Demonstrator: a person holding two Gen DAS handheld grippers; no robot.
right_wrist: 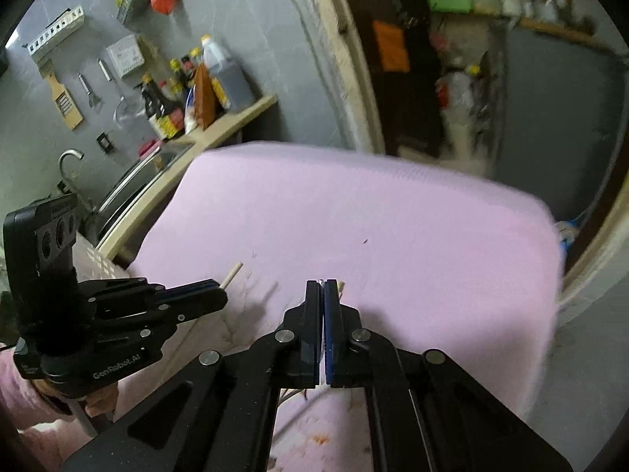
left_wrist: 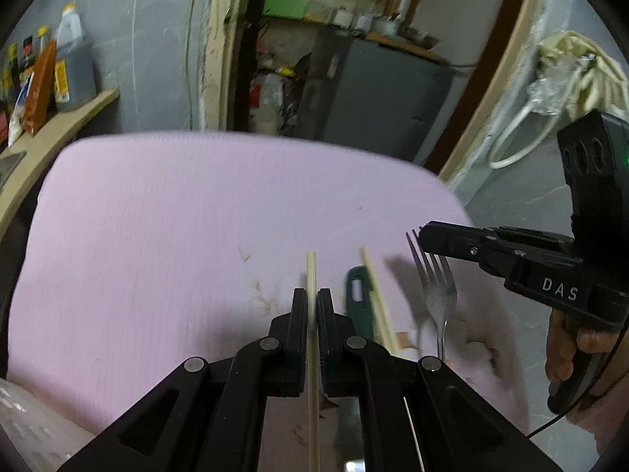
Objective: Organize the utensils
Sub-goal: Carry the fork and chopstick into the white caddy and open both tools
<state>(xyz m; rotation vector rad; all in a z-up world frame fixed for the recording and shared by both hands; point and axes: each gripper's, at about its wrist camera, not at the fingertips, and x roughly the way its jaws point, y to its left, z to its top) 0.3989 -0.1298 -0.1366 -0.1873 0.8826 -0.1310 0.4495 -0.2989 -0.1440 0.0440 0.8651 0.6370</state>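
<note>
On the mat [left_wrist: 157,216], a second chopstick [left_wrist: 379,306] lies between a clamped chopstick [left_wrist: 311,275] and fork [left_wrist: 438,291].

Dim, even indoor light leaves soft shadows on the pink cloth [left_wrist: 177,236], while fisheye bending curves the doorway [right_wrist: 354,78], black corners vignette both views, and motion blur smears the background.

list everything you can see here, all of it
held chopstick: one, pale wood, in the left gripper
loose chopstick: one, pale wood, lying on the cover
green-handled tool: one, beside the loose chopstick; type unclear
fork: one, silver, tines at the right gripper's tip
table cover: one, pink
sauce bottles: several, mostly dark, on the wall shelf
left gripper: black, shut on the held chopstick
right gripper: black, shut; grip on the fork unclear
hand: one, on the right gripper's handle
</note>
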